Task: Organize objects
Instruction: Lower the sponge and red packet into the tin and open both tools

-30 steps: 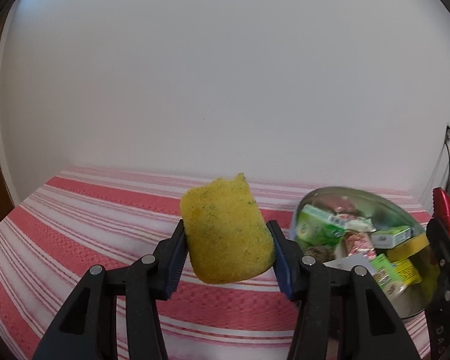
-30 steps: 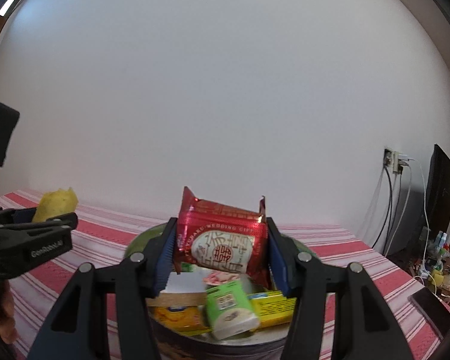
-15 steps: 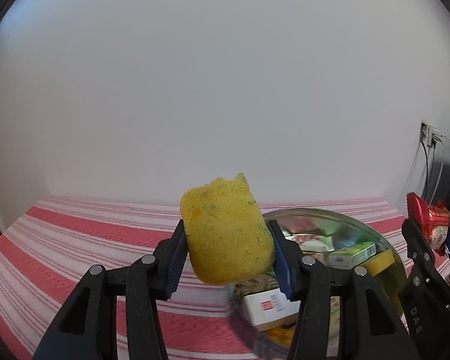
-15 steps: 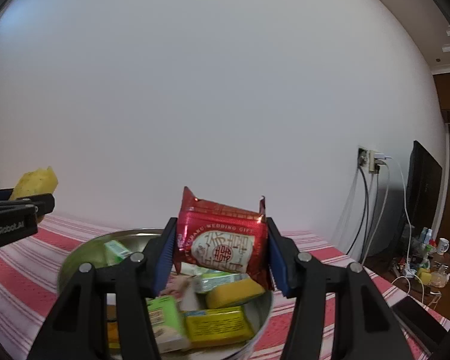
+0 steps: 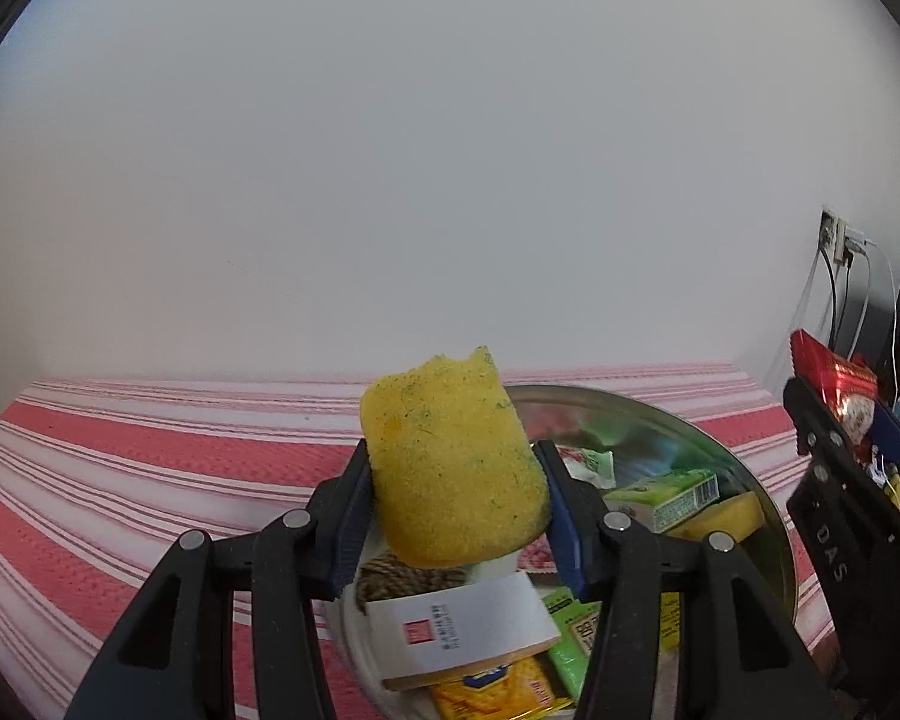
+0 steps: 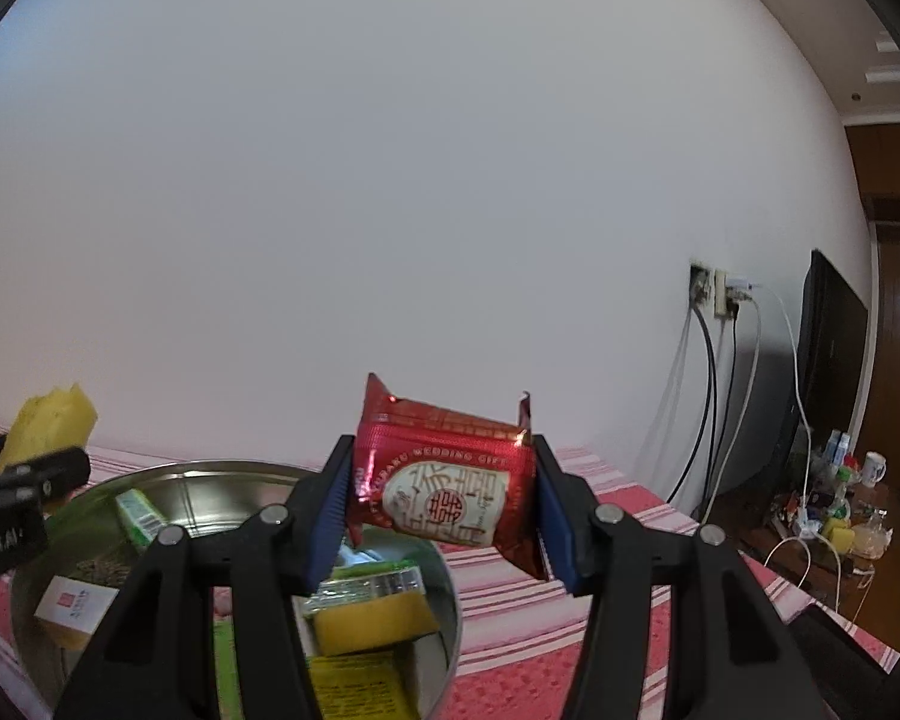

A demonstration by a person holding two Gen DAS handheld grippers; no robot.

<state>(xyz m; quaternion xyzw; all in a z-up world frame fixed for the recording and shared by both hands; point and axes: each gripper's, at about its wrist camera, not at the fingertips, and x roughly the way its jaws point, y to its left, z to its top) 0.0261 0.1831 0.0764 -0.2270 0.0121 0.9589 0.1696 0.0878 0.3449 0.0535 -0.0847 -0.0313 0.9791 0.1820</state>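
Between the blue pads of our left tongs point(image 5: 455, 519) sits a yellow sponge point(image 5: 453, 462), clamped and held in the air above a round metal tin point(image 5: 768, 516). Our right tongs point(image 6: 441, 510) are clamped on a red snack packet point(image 6: 444, 480), also lifted clear, above the tin's right rim. Small boxes and packets fill the tin, which rests on the red-and-white striped surface point(image 5: 150, 468) near its far edge, by a white wall point(image 5: 450, 180).
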